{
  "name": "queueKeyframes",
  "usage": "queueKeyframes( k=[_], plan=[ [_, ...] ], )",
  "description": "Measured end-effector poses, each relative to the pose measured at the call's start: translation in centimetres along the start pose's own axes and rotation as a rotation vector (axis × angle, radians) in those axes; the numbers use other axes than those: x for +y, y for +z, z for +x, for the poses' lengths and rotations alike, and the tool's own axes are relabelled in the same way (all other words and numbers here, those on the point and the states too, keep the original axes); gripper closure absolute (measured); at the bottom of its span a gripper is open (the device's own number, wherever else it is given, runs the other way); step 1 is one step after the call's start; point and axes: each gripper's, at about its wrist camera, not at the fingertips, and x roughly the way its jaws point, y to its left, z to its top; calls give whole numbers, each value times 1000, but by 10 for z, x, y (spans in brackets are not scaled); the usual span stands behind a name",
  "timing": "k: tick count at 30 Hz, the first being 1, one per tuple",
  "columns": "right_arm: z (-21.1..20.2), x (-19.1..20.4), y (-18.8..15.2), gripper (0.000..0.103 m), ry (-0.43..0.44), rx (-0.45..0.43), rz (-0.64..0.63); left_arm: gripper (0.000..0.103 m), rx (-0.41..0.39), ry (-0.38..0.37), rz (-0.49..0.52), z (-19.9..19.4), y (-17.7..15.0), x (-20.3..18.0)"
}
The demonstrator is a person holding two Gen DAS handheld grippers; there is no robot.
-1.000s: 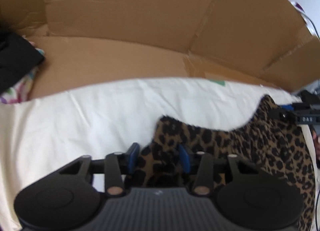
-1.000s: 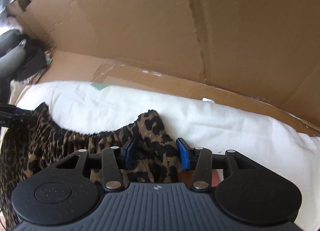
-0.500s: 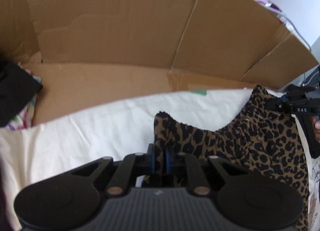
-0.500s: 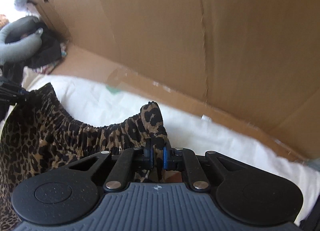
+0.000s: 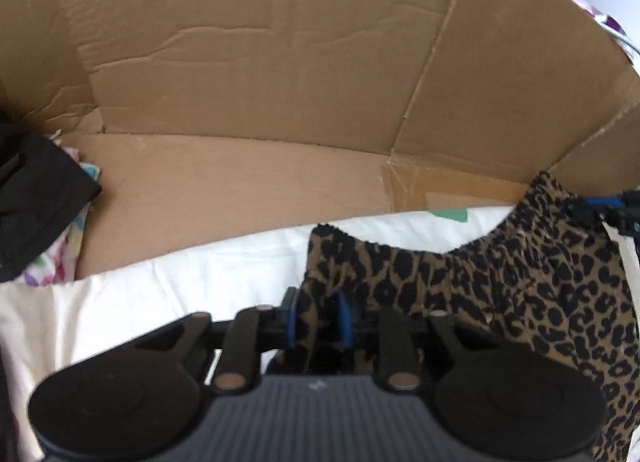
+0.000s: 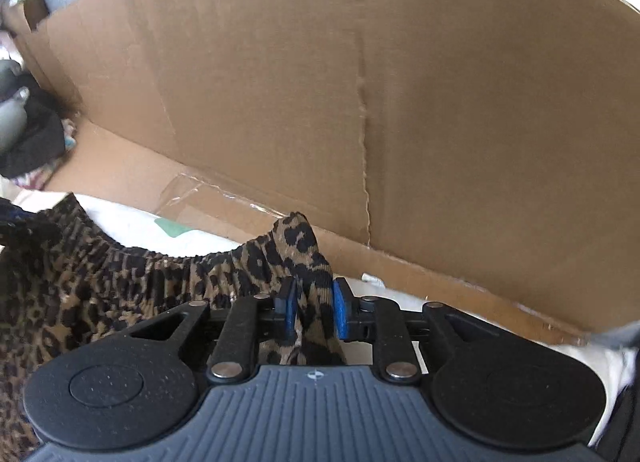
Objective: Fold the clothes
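Observation:
A leopard-print garment lies on a white sheet, its gathered waistband sagging between the two grippers. My left gripper is shut on the waistband's left corner, with fabric bunched between the blue pads. My right gripper is shut on the right corner of the leopard-print garment, which pokes up above its blue pads. Each gripper shows at the edge of the other's view: the right gripper and the left gripper.
A tall cardboard wall stands behind the sheet, with a cardboard floor flap at its foot. Black clothing over colourful fabric is piled at the left. A green patch sits at the sheet's far edge.
Both grippers went from open to shut on the waistband corners and raised them. The pads now stand slightly wider apart than half a second ago.

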Motion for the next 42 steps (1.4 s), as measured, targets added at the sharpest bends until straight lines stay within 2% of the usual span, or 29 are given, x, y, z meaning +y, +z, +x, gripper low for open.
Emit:
queueKeyframes(
  k=[2, 11, 16, 21, 26, 30, 32, 36, 40, 42],
  plan=[
    [-12, -6, -7, 73, 11, -8, 12, 78, -3, 5, 6, -7, -3, 1],
    [-85, -32, -51, 71, 60, -62, 143, 76, -45, -31, 29, -69, -15, -25],
    [-126, -47, -75, 70, 87, -92, 216, 74, -79, -66, 69, -108, -29, -60],
    [-155, -47, -118, 66, 85, -138, 257, 74, -82, -97, 97, -138, -50, -91],
    [-168, -50, -161, 66, 89, -131, 313, 74, -72, -118, 103, -158, -79, -119],
    [-177, -60, -191, 66, 110, -163, 431, 74, -66, -135, 150, -171, -107, -146],
    [-180, -65, -206, 66, 125, -176, 491, 74, -37, -171, 162, -172, -121, -157],
    [-174, -69, -227, 66, 119, -160, 525, 73, -10, -205, 157, -173, -144, -175],
    [-163, -68, -243, 66, 122, -135, 527, 65, 5, -258, 119, -166, -169, -186],
    [-157, -68, -249, 66, 123, -113, 523, 65, 24, -276, 131, -158, -182, -192]
  ],
)
